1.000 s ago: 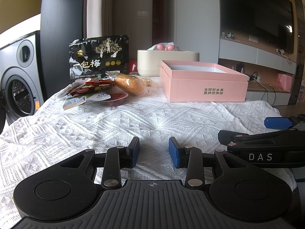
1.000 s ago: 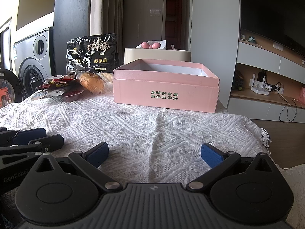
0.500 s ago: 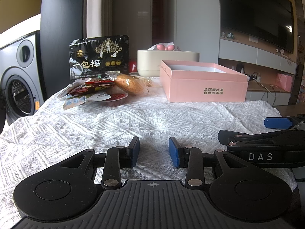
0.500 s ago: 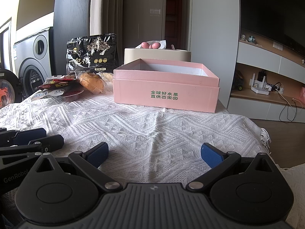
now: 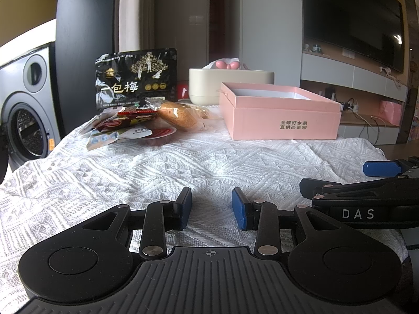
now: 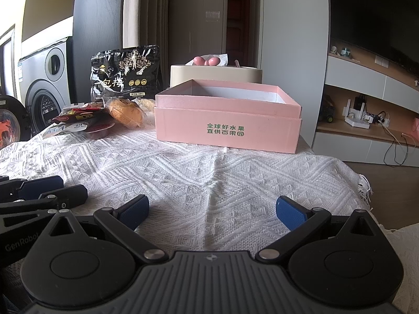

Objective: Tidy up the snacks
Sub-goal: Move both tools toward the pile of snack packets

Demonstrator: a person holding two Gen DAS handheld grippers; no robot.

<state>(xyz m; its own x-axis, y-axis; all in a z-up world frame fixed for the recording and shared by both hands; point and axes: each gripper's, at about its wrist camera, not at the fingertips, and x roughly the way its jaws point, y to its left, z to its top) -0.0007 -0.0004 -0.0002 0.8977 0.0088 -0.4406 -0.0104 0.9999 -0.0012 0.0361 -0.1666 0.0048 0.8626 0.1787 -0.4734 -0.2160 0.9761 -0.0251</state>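
No movement; snacks point(image 5: 136, 123) beside box point(image 5: 280, 120).

A tabletop point(image 6: 214, 180) covered by a white knitted cloth point(image 5: 162, 167) carries everything. At its far side an open pink box point(image 6: 227, 123) stands on the cloth, with a cream tissue holder point(image 6: 214, 74) just behind it. To the left lies a heap of snack packets point(image 5: 125, 128) with a wrapped bun point(image 5: 180, 116), and behind them an upright black pouch point(image 5: 136, 78), perhaps leaning on something hidden.
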